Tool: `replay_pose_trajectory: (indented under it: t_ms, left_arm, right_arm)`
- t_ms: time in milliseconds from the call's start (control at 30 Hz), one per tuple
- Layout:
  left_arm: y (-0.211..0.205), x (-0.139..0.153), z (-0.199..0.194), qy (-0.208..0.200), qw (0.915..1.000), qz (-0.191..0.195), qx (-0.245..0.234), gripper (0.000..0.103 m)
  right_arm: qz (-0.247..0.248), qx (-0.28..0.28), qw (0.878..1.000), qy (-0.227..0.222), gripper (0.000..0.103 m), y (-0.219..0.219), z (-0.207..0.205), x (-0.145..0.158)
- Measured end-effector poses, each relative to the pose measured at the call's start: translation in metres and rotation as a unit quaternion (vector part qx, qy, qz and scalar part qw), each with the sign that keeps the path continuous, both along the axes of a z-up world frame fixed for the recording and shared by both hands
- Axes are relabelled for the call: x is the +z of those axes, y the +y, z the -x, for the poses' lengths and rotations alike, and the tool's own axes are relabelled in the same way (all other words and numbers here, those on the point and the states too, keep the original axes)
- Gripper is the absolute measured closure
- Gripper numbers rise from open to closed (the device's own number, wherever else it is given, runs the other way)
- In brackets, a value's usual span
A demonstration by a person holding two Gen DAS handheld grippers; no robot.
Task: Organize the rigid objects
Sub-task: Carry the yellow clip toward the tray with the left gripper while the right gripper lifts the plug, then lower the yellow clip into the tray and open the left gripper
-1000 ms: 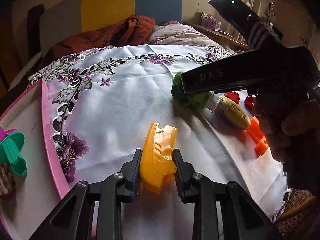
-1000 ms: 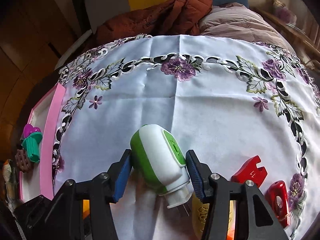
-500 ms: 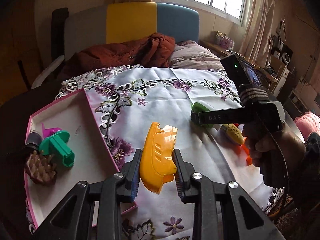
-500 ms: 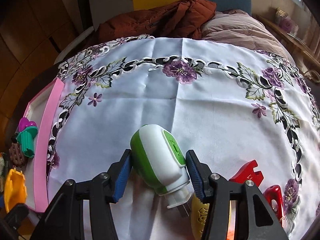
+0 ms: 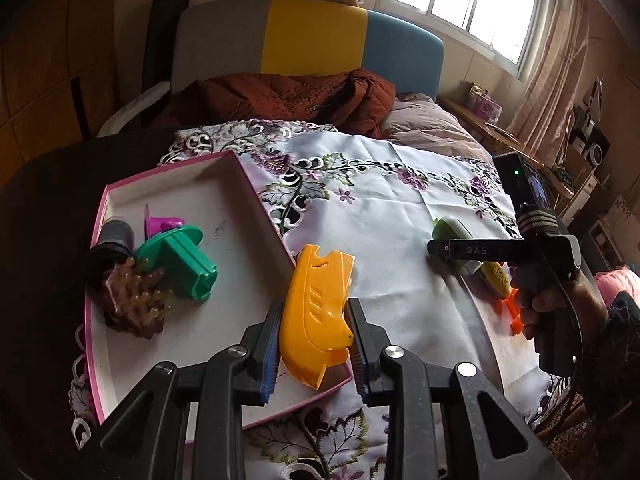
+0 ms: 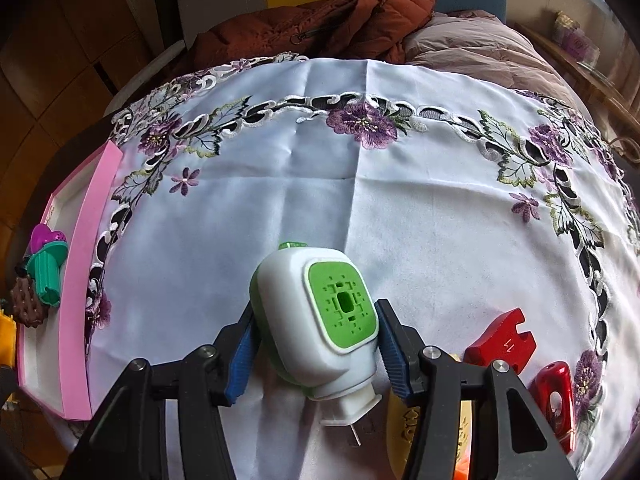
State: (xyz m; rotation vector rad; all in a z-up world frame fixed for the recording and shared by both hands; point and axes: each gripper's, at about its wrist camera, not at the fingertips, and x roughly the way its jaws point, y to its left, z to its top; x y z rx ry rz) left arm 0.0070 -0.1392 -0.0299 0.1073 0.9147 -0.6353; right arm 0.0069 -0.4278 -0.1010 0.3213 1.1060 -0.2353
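My left gripper point(image 5: 314, 336) is shut on a yellow plastic piece point(image 5: 316, 312) and holds it above the right edge of the pink-rimmed white tray point(image 5: 224, 216). The tray holds a teal piece point(image 5: 180, 258), a purple piece point(image 5: 162, 224), a brown studded piece point(image 5: 136, 304) and a dark cylinder point(image 5: 114, 234). My right gripper point(image 6: 316, 348) is shut on a green and white plug-in device point(image 6: 320, 320), lifted and tilted over the cloth; it also shows in the left wrist view point(image 5: 452, 236). The tray shows at the far left in the right wrist view point(image 6: 74, 280).
A white embroidered tablecloth point(image 6: 360, 184) covers the table. Two red pieces point(image 6: 500, 344) point(image 6: 556, 400) and a yellow patterned object point(image 5: 496, 276) lie near the right gripper, with orange pieces point(image 5: 514, 312) beside them. A brown jacket point(image 5: 280, 96) lies behind the table.
My left gripper has risen and moved left with the yellow piece, from over the cloth to over the tray's edge. The right gripper has tilted the green and white device upward.
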Motion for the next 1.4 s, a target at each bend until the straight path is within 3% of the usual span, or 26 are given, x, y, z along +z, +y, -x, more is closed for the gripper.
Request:
replay_pose_trajectory:
  t_ms: [367,700,900,1167,1333,1400]
  left_arm:
    - [0.081,0.004,-0.042,0.040,0.9941,0.059,0.082,0.074]
    - [0.064,0.010,-0.086,0.092,0.9836,0.121,0.097,0.074]
    - [0.033,0.000,-0.124,0.100,0.9830,0.114,0.102,0.074]
    - [0.006,-0.037,-0.170,0.124,0.9830,0.064,0.120,0.074]
    - [-0.003,-0.050,-0.179,0.126,0.9855,0.027,0.111,0.067]
    - [0.001,-0.050,-0.178,0.129,0.9847,0.031,0.113,0.066]
  right_arm:
    - [0.040,0.017,0.999,0.005,0.048,0.011,-0.004,0.002]
    - [0.065,0.021,0.998,0.011,0.048,0.013,-0.004,0.004]
    - [0.067,0.021,0.997,0.011,0.048,0.013,-0.005,0.004]
    - [0.066,0.021,0.998,0.010,0.048,0.013,-0.006,0.005]
    - [0.066,0.021,0.998,0.010,0.048,0.012,-0.006,0.004]
    - [0.067,0.021,0.998,0.010,0.048,0.012,-0.007,0.004]
